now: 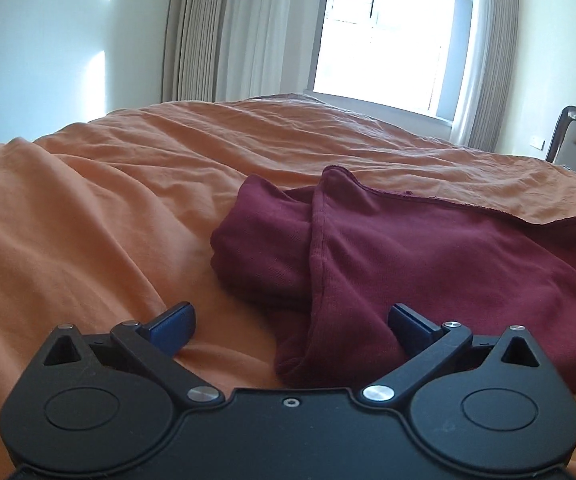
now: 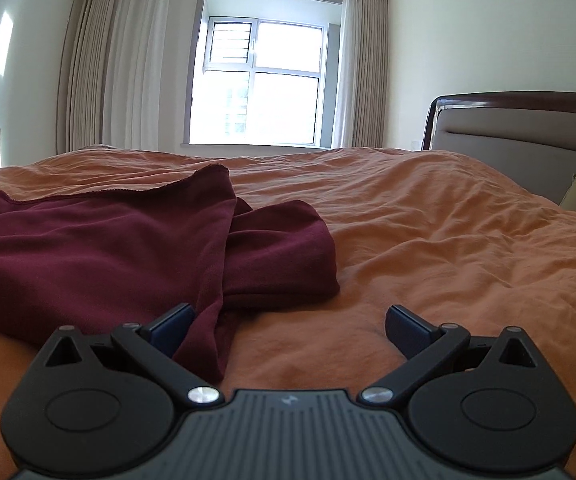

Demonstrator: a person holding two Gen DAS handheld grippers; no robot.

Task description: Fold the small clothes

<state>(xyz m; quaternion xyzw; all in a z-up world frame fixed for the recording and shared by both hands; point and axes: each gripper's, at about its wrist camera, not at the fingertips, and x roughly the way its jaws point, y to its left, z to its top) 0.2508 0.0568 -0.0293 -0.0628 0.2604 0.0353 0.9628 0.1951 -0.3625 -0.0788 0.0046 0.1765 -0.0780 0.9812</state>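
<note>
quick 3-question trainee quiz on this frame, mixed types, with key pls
1. True or false: the left gripper is clamped on the maroon garment.
2. What does the garment lie on? A) a wooden table B) the orange bedspread C) a chair
3. In the right wrist view, on which side of the right gripper does most of the garment lie?

Key:
1. False. Its jaws stand wide open with nothing pinched.
2. B
3. The left side; only a fold of cloth reaches down by the left finger. This gripper is open too.
</note>
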